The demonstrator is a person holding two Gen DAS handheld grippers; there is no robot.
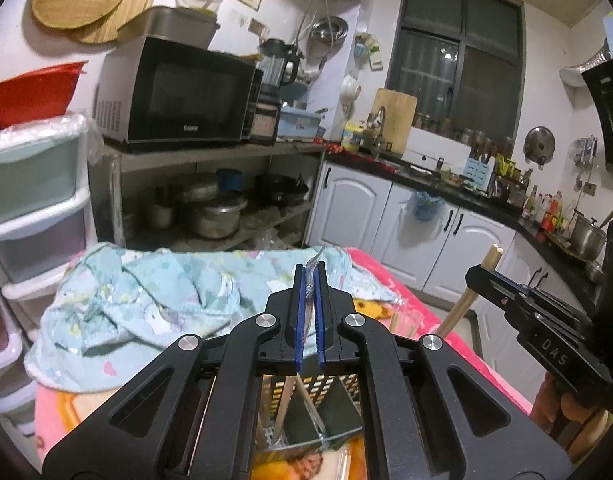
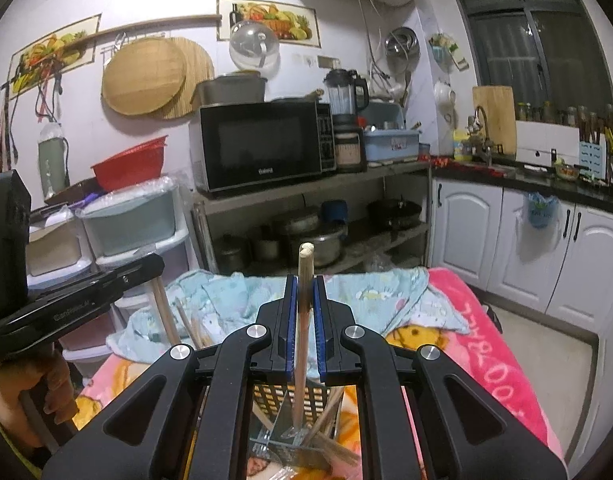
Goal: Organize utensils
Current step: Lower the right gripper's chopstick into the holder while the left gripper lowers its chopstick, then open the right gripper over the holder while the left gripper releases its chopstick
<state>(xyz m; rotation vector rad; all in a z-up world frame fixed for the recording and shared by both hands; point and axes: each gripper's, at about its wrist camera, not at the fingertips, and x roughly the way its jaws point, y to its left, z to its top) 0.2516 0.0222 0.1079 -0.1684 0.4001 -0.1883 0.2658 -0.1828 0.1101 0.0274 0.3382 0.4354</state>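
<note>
My left gripper (image 1: 309, 276) is shut on a clear plastic utensil (image 1: 315, 260); its thin handle pokes up past the blue pads and its lower end hangs over a perforated utensil holder (image 1: 334, 384). In the right wrist view my right gripper (image 2: 305, 284) is shut on a wooden-handled utensil (image 2: 305, 264), held upright, with its lower end down inside the holder (image 2: 266, 396) among several other utensils. The right gripper (image 1: 472, 274) also shows at the right of the left wrist view, and the left gripper (image 2: 154, 264) at the left of the right wrist view.
The holder stands on a pink blanket (image 2: 486, 340) with a crumpled light-blue cloth (image 1: 146, 300) behind it. Beyond are a metal shelf with pots (image 1: 218, 216), a microwave (image 1: 178, 96), plastic drawers (image 1: 34, 208) at the left and white cabinets (image 1: 386, 216) at the right.
</note>
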